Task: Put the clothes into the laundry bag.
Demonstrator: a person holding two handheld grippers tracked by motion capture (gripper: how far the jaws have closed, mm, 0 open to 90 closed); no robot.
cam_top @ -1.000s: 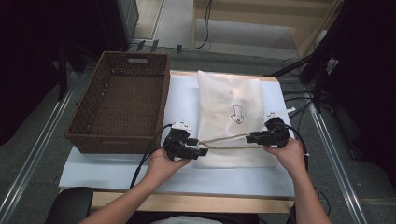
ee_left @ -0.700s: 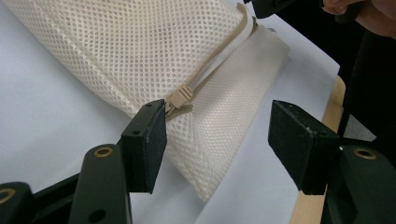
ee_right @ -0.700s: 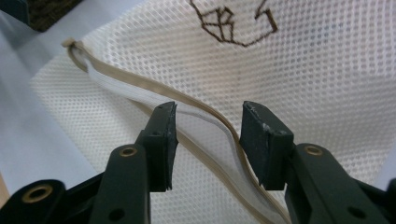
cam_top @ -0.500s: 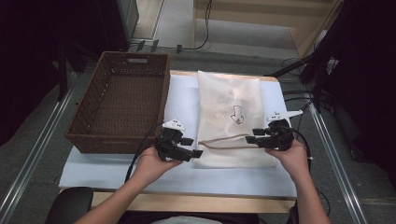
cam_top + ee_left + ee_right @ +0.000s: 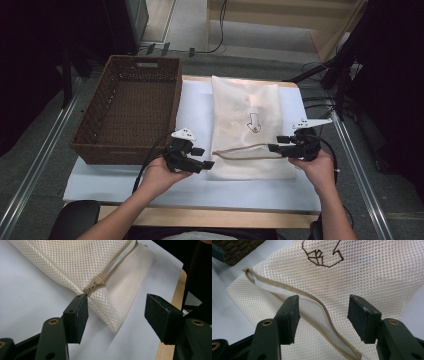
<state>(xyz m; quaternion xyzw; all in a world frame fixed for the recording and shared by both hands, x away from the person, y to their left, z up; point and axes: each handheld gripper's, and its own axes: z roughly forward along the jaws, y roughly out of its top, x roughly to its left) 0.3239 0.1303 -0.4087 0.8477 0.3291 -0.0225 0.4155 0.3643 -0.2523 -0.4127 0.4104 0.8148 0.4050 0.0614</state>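
Observation:
A cream mesh bag (image 5: 245, 125) with a brown drawn arrow lies flat on the white sheet (image 5: 195, 100). Its tan zipper (image 5: 245, 149) runs along the near edge. My left gripper (image 5: 202, 157) stands open at the bag's near left corner. In the left gripper view the zipper pull (image 5: 100, 279) lies just beyond the open left gripper (image 5: 117, 312), and the corner of the bag (image 5: 75, 265) sits loose between the pads. My right gripper (image 5: 278, 143) is at the zipper's right end. Its jaws have just been opening, and in the right gripper view the right gripper (image 5: 323, 312) straddles the zipper (image 5: 317, 302) without pressing it.
A brown wicker basket (image 5: 125, 152) stands on the left part of the table, close beside the left hand. Cables (image 5: 320, 100) trail off the right side. The table's wooden front edge (image 5: 200, 215) runs near the person's forearms.
The left gripper has drawn back a little leftward off the bag's corner. The zipper edge now sags lower between the two grippers. The right hand has stayed in place.

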